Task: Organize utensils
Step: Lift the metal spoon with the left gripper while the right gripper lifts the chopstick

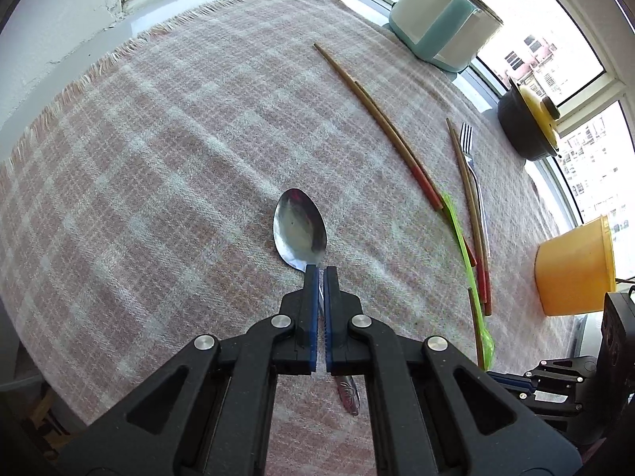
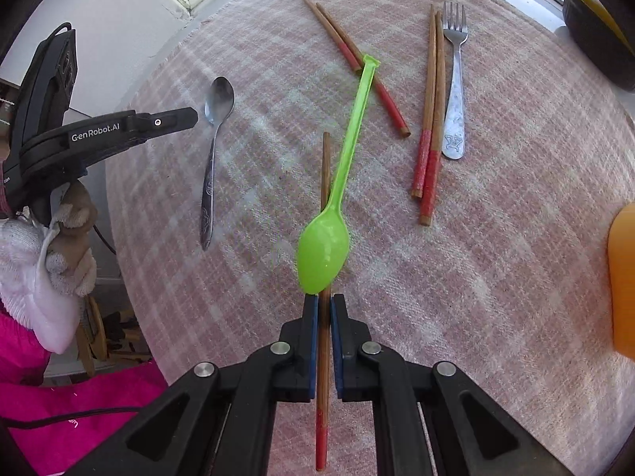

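Plaid cloth [image 2: 496, 277], "GenRobot.AI" left gripper [image 1: 321, 269] clamping spoon [image 1: 300, 228], right gripper [image 2: 324, 297] clamping chopstick [image 2: 325, 182]

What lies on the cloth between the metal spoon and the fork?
In the right wrist view: the green plastic spoon and two chopstick pairs lie between metal spoon and fork.

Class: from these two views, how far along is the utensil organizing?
Done, apparently: two chopsticks lie paired beside the fork. In hand: the left gripper is shut on the metal spoon; the right gripper is shut on a single chopstick. Left: the green spoon lies across another chopstick pair.
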### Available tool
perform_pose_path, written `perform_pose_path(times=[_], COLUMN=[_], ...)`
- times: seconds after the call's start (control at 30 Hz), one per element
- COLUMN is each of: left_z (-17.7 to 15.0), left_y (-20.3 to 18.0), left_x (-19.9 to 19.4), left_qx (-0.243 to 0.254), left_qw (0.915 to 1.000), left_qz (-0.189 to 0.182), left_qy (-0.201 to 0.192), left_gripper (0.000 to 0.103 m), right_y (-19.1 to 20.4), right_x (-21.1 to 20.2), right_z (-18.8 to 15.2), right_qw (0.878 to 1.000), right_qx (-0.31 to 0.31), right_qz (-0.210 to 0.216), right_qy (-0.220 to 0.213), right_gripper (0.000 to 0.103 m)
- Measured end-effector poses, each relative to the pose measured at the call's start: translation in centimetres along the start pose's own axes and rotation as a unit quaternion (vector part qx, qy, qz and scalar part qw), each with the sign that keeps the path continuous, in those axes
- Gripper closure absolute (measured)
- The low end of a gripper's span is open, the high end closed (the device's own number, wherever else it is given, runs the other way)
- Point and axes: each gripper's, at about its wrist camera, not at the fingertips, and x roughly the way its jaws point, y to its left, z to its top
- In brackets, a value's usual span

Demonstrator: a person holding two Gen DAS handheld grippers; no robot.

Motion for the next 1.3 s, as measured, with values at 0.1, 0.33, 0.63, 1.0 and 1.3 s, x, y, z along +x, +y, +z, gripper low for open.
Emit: perform_pose_path(times=[0.1, 0.33, 0.63, 1.0, 1.3], left_z=[0.3, 0.8, 1.2, 0.5, 1.8], left_y=[0.1, 1.5, 1.0, -2.3, 0.0], left_x=[0.6, 2.1, 2.5, 3.6, 3.4], left_qx=[0.001, -0.027, -0.019, 0.080, 0.026], left_qw=[1.0000, 0.9974, 0.9980, 0.9921, 0.9990], left_qz=[0.002, -0.012, 0.010, 0.096, 0.032], left_qy=[0.006, 0.066, 0.060, -0.002, 0.018], left_gripper=[0.103, 0.085, 0.067, 0.090, 0.100], right_y=[-0.5, -1.7, -1.2, -1.2, -1.8], right_x=[-0.3, -1.8, -2.5, -3.3, -4.1], right_z=[-1.4, -3.9, -3.9, -3.0, -3.4], right_qw=[1.000, 0.999, 0.999, 0.997, 0.996], right_qx=[0.014, 0.032, 0.034, 0.042, 0.058], right_qz=[-0.012, -0.016, -0.020, -0.022, -0.027], right_qy=[-0.002, -0.016, -0.031, -0.054, -0.070], right_gripper=[0.099, 0.099, 0.099, 0.099, 0.099])
